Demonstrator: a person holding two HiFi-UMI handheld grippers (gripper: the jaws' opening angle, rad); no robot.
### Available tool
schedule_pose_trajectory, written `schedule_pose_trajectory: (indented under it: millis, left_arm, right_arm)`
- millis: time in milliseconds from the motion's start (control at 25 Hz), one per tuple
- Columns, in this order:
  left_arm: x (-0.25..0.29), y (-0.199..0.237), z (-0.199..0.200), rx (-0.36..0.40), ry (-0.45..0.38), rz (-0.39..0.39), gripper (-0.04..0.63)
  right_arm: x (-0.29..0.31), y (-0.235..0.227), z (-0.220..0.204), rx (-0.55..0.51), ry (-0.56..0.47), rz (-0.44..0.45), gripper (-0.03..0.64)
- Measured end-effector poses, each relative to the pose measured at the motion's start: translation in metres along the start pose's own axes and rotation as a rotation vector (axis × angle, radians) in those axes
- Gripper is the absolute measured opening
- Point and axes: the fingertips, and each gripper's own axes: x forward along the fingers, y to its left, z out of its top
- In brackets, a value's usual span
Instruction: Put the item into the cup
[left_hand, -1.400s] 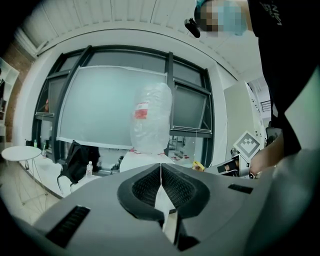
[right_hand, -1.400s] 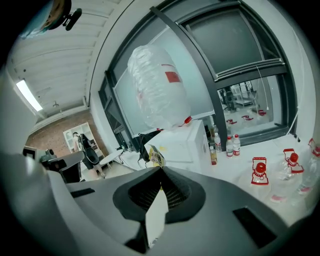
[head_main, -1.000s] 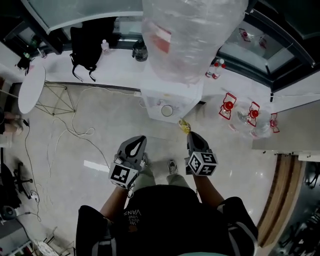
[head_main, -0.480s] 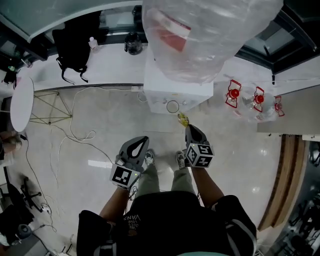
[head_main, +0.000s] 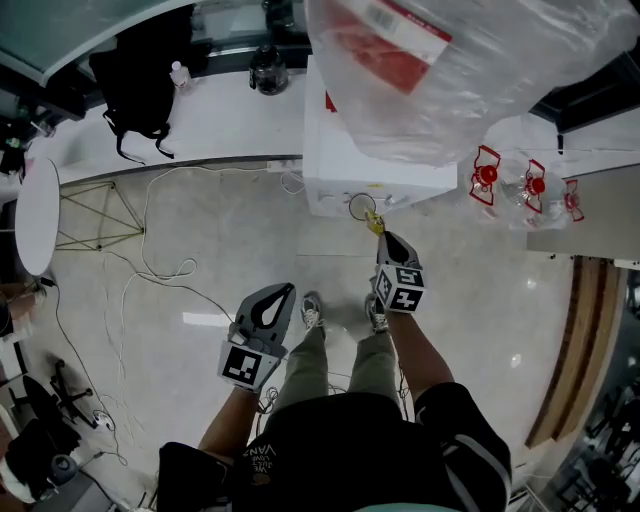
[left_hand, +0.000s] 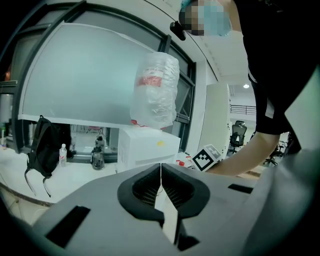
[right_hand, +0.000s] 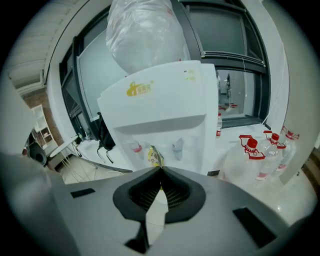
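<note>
A small yellow packet (head_main: 375, 222) sticks out of my right gripper (head_main: 383, 234), which is shut on it. The packet hangs just in front of a round cup (head_main: 360, 207) that stands in the bay of the white water dispenser (head_main: 400, 180). In the right gripper view the packet (right_hand: 155, 157) stands up from the closed tips (right_hand: 161, 169), between the dispenser's red tap (right_hand: 136, 147) and blue tap (right_hand: 178, 146); the cup is hidden there. My left gripper (head_main: 283, 292) is shut and empty, held lower at the left over the floor, and its jaws (left_hand: 161, 165) meet.
A plastic-wrapped bottle (head_main: 450, 70) tops the dispenser. Water jugs with red caps (head_main: 510, 185) stand at its right. A white counter (head_main: 220, 120) with a black backpack (head_main: 140, 80) runs to the left. Cables (head_main: 150, 260) trail over the floor near a round white table (head_main: 35, 215).
The person has stepped up to the dispenser. The right gripper has carried the packet forward to just short of the cup. The left gripper has dropped back and lower.
</note>
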Motion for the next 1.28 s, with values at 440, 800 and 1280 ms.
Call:
schedule_pose_trajectory:
  millis: [440, 800, 1280]
  left_arm:
    - [-0.023, 0.027, -0.041, -0.049, 0.081, 0.041, 0.023]
    - [-0.005, 0.032, -0.051, -0.056, 0.080, 0.003, 0.023]
    - [0.018, 0.029, -0.055, -0.031, 0.064, -0.044, 0.023]
  right_arm:
    - [0.063, -0.010, -0.023, -0.032, 0.054, -0.075, 0.045]
    - [0.094, -0.017, -0.036, -0.092, 0.116, -0.111, 0.044]
    - [0.116, -0.022, -0.057, -0.182, 0.211, -0.135, 0.046]
